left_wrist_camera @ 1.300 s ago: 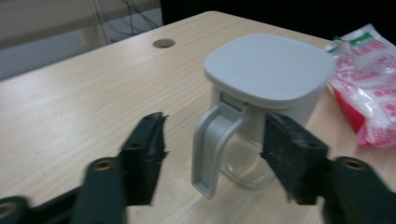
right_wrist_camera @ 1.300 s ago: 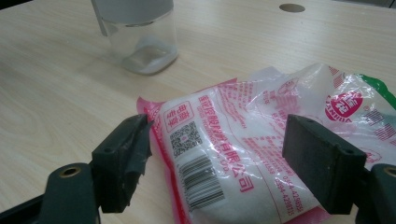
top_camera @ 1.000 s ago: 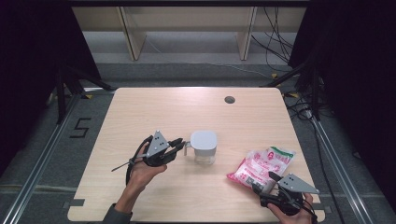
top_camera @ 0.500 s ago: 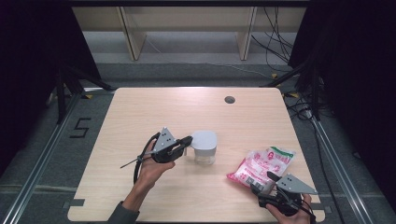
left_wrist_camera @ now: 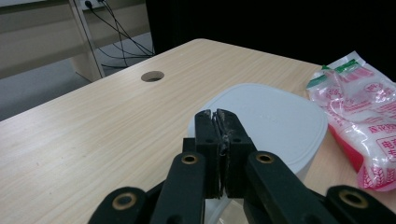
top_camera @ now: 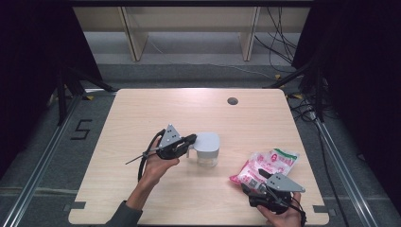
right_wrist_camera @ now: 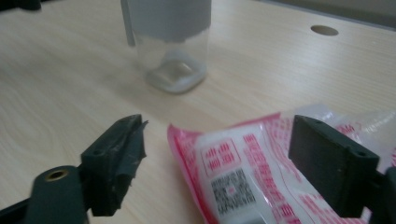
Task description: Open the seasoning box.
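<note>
The desk (top_camera: 142,113) is a pale wooden top with a round cable hole (top_camera: 232,100) near its far edge, and most of its surface lies bare: a wide open stretch runs beyond both grippers toward that far edge, and another spreads out to the left of the left gripper (top_camera: 191,138). The left gripper's fingers (left_wrist_camera: 217,135) are pressed together with nothing visible between them; in the left gripper view their tips sit at the near rim of the grey lid of the clear container (top_camera: 207,149), which stands upright just ahead of them, though whether they touch the lid cannot be told. The jaws have just been closing. Beyond the container in that view, off to the right of the fingers, lies the pink and white snack bag (left_wrist_camera: 364,112), near the container but apart from it. The right gripper (top_camera: 255,177) is low at the near right corner, close to the desk's near edge, leaving little room behind it. Its fingers (right_wrist_camera: 119,154) are spread wide, and the near end of the snack bag lies flat on the desk between them, touching neither pad. Straight ahead of these fingers stands the container, well apart.
</note>
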`<state>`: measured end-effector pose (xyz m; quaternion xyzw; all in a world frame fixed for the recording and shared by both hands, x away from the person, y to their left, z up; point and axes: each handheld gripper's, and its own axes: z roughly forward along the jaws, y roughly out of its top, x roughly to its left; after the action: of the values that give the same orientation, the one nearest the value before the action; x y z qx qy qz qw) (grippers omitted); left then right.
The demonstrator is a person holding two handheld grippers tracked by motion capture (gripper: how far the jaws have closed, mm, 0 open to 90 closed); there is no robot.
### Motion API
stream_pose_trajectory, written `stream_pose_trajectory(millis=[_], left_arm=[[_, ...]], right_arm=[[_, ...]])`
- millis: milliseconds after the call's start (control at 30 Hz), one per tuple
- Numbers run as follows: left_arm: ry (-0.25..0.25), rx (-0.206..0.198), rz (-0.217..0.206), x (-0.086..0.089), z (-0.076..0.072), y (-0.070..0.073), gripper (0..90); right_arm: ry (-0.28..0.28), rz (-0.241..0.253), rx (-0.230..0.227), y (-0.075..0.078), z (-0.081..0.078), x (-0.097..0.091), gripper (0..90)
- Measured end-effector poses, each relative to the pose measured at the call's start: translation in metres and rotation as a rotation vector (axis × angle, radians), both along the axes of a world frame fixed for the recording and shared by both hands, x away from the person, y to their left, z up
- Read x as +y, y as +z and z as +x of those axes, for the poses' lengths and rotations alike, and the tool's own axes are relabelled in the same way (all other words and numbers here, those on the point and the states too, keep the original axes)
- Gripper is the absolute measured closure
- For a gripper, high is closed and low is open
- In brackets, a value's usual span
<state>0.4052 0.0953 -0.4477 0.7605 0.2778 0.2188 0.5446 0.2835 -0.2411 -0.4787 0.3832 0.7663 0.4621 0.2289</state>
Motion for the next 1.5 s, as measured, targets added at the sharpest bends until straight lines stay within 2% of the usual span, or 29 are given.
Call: stream_pose_trajectory(millis=[67, 100, 133, 200, 267, 300, 367, 400, 433, 500, 633, 733, 800, 833, 933, 967, 1000, 1033, 1067, 1100, 1133, 1200, 1233, 1267, 1300, 1400, 1433, 1467, 1500], left_arm=[[-0.004, -0.002, -0.005, 0.001, 0.000, 0.000, 87.5], [-0.002, -0.003, 0.000, 0.002, 0.000, 0.000, 87.8], [-0.002, -0.004, 0.001, 0.001, 0.000, 0.000, 88.0], [-0.008, -0.006, -0.007, 0.001, 0.000, -0.001, 88.1], [-0.002, 0.000, -0.007, 0.002, 0.000, -0.001, 88.1], [-0.002, 0.002, -0.009, 0.002, 0.000, -0.001, 88.2], [-0.002, 0.003, -0.010, 0.002, 0.000, -0.001, 88.4], [-0.003, 0.003, -0.016, 0.002, 0.000, -0.001, 88.4], [-0.001, 0.002, -0.015, 0.002, 0.000, -0.001, 88.4], [-0.003, 0.004, -0.018, 0.002, 0.000, -0.001, 88.3], [-0.006, 0.001, -0.026, 0.002, 0.001, -0.002, 88.2], [-0.002, 0.002, -0.019, 0.003, 0.001, -0.002, 88.1], [-0.003, 0.004, -0.030, 0.002, 0.001, -0.002, 88.1], [-0.005, 0.004, -0.034, 0.003, 0.001, -0.003, 88.0], [0.002, 0.008, -0.030, 0.003, 0.001, -0.002, 88.0], [-0.009, 0.005, -0.036, 0.003, 0.001, -0.003, 88.0], [0.000, 0.019, -0.048, 0.003, 0.001, -0.003, 88.0], [0.000, 0.019, -0.048, 0.003, 0.001, -0.003, 88.0], [-0.010, 0.021, -0.041, 0.006, 0.002, -0.003, 88.0], [-0.003, 0.024, -0.055, 0.005, 0.002, -0.003, 87.9], [-0.007, 0.020, -0.040, 0.006, 0.002, -0.003, 87.9], [-0.007, 0.019, -0.040, 0.006, 0.002, -0.003, 87.9], [-0.007, 0.019, -0.041, 0.006, 0.002, -0.003, 87.9], [-0.007, 0.019, -0.041, 0.006, 0.002, -0.003, 87.9], [-0.008, 0.020, -0.042, 0.006, 0.002, -0.003, 87.9], [-0.007, 0.020, -0.042, 0.006, 0.002, -0.003, 87.9], [-0.003, 0.021, -0.056, 0.005, 0.002, -0.004, 87.9], [-0.004, 0.021, -0.055, 0.005, 0.002, -0.004, 87.9], [-0.007, 0.021, -0.042, 0.006, 0.002, -0.003, 87.9]], right_arm=[[-0.008, 0.054, -0.005, 0.002, 0.003, 0.005, 16.5], [0.007, 0.054, -0.031, 0.002, 0.007, 0.006, 17.6], [0.014, 0.030, -0.042, 0.003, 0.010, 0.009, 22.8], [0.041, 0.035, -0.019, 0.004, 0.017, 0.016, 31.9], [0.050, 0.020, -0.025, 0.004, 0.026, 0.023, 39.7], [0.073, 0.016, -0.032, 0.004, 0.030, 0.027, 44.6], [0.055, 0.015, -0.021, 0.005, 0.031, 0.031, 47.1], [0.083, 0.016, -0.035, 0.006, 0.040, 0.036, 54.8], [0.071, 0.025, -0.027, 0.007, 0.042, 0.038, 56.5], [0.071, 0.019, -0.050, 0.007, 0.049, 0.042, 60.3], [0.079, -0.012, -0.048, 0.006, 0.058, 0.046, 66.1], [0.081, -0.008, -0.042, 0.006, 0.062, 0.047, 69.5], [0.091, 0.000, -0.043, 0.006, 0.066, 0.048, 76.4], [0.089, 0.012, -0.028, 0.007, 0.066, 0.049, 78.1], [0.100, 0.009, -0.017, 0.008, 0.069, 0.050, 82.2], [0.117, 0.016, -0.025, 0.008, 0.071, 0.052, 83.8], [0.103, 0.017, -0.027, 0.009, 0.071, 0.053, 84.8], [0.100, 0.014, -0.049, 0.009, 0.073, 0.053, 85.9], [0.105, 0.015, -0.029, 0.011, 0.073, 0.054, 86.8], [0.108, 0.016, -0.034, 0.012, 0.074, 0.054, 87.1], [0.111, 0.013, -0.025, 0.013, 0.075, 0.055, 87.7], [0.120, 0.035, -0.026, 0.012, 0.078, 0.057, 88.8], [0.131, 0.031, -0.035, 0.011, 0.080, 0.057, 88.8], [0.128, 0.048, -0.024, 0.011, 0.081, 0.058, 88.8], [0.115, 0.042, -0.012, 0.011, 0.081, 0.058, 88.9], [0.113, 0.043, -0.021, 0.011, 0.083, 0.059, 89.9], [0.126, 0.035, -0.035, 0.011, 0.084, 0.059, 90.0], [0.118, 0.057, -0.008, 0.012, 0.082, 0.062, 90.0], [0.115, 0.052, -0.003, 0.013, 0.082, 0.063, 90.0]])
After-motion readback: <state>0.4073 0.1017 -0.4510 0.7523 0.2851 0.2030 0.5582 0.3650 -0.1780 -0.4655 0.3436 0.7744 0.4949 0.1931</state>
